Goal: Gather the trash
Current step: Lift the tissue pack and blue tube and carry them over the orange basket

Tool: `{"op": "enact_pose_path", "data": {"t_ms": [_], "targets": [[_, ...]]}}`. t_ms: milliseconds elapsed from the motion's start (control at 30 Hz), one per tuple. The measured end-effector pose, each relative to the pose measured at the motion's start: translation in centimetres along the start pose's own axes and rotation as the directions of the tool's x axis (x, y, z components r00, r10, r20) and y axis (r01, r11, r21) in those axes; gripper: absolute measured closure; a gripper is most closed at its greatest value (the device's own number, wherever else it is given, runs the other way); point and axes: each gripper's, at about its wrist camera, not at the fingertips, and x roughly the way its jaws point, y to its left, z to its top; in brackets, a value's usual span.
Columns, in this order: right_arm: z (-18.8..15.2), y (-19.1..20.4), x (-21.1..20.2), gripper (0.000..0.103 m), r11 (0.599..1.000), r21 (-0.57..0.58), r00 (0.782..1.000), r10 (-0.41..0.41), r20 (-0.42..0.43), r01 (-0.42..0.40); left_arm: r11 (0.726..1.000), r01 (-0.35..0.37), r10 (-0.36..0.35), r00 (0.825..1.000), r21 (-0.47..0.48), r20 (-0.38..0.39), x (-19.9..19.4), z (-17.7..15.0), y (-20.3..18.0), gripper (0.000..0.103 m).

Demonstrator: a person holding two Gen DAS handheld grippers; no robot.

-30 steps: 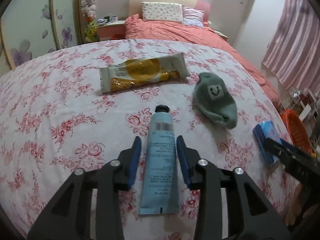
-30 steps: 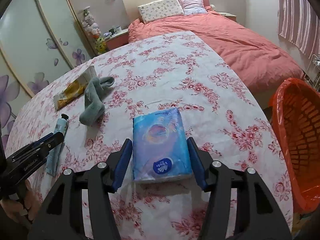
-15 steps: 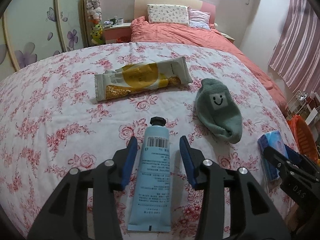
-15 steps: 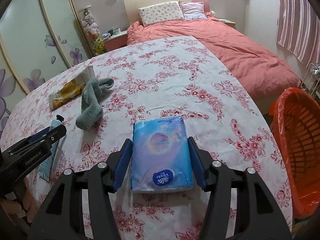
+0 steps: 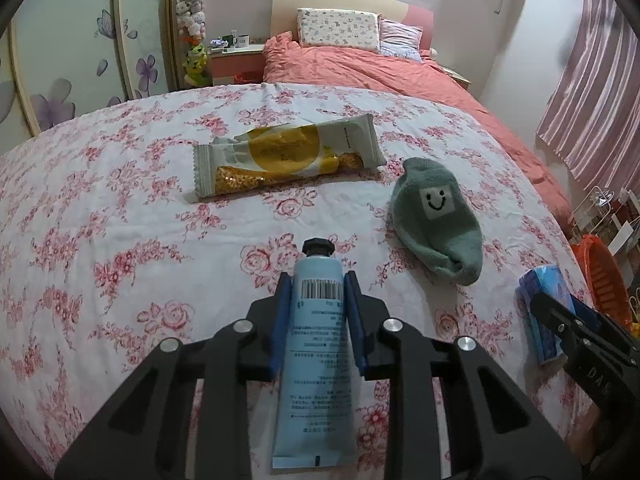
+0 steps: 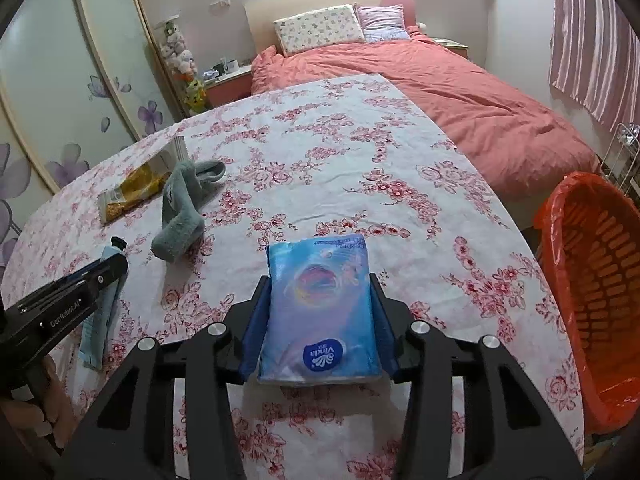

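Note:
A pale blue cream tube with a black cap lies on the floral tablecloth. My left gripper is closing on it, its blue pads touching both sides below the cap. In the right wrist view a blue tissue pack lies between the fingers of my right gripper, whose jaws are closing with the pads against the pack's sides. A yellow and white snack wrapper lies further back.
A green sock with a smiley patch lies between the wrapper and the tissue pack. An orange basket lined with an orange bag stands off the table's right edge. A bed with a pink cover is behind.
Both grippers' jaws have narrowed onto what lies between them, the left on the tube, the right on the tissue pack. The left gripper has slid a little toward the tube's cap.

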Motion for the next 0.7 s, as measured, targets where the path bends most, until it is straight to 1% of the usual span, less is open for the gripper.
{"op": "enact_pose_path", "data": {"t_ms": [200, 400, 600, 700], "targets": [[-0.1, -0.3, -1.0, 0.056, 1.0, 0.014, 1.0, 0.013, 0.017, -0.013, 1.0, 0.007, -0.007, 1.0, -0.011, -0.001, -0.7, -0.3, 0.3, 0.076], [0.0, -0.4, -2.3, 0.056, 0.999, 0.024, 0.999, 0.029, 0.04, -0.03, 1.0, 0.025, -0.025, 0.999, -0.004, 0.021, -2.2, -0.2, -0.2, 0.076], [0.4, -1.3, -4.7, 0.056, 0.998, 0.046, 0.995, 0.047, 0.093, -0.051, 0.998, 0.061, -0.062, 0.997, 0.021, 0.053, -4.3, -0.1, -1.9, 0.076], [0.5, -2.2, -6.5, 0.056, 0.996, 0.067, 0.99, 0.049, 0.135, -0.059, 0.995, 0.089, -0.092, 0.993, 0.039, 0.073, -5.6, 0.0, -3.2, 0.076]]}}
